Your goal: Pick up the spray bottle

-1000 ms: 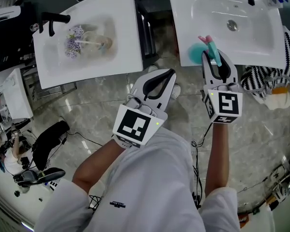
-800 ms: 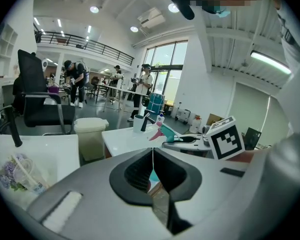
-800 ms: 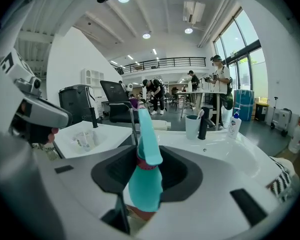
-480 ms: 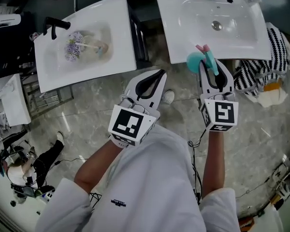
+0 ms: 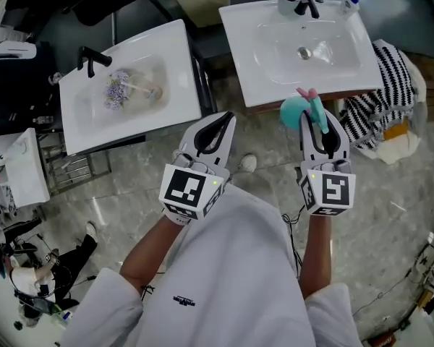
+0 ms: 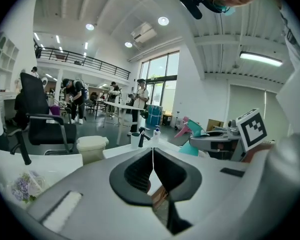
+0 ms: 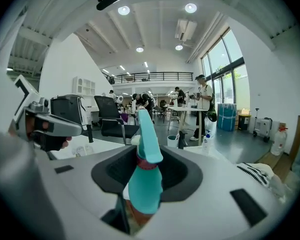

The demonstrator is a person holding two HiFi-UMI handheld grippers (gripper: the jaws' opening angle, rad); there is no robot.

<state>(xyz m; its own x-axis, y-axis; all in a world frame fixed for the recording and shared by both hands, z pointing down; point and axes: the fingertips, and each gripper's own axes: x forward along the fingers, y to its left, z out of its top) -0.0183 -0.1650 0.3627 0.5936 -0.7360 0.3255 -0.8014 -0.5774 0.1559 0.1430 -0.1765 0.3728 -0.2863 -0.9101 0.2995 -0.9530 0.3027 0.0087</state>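
right tongs [image 5: 320, 121] pinching teal plastic spray bottle [image 5: 294, 110] upright between pads, bottle in air just off front edge of white washbasin [image 5: 249, 78], left tongs [image 5: 222, 119] pressed together, empty

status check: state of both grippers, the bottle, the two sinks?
spray bottle: held in the air, nozzle up.
right gripper: jaws shut on spray bottle.
left gripper: jaws shut, empty.
left sink: purple flowers lying in basin.
right sink: basin empty.

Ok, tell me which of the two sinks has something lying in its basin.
The left-hand sink, holding a purple flower bunch; the other sink shows only its drain.
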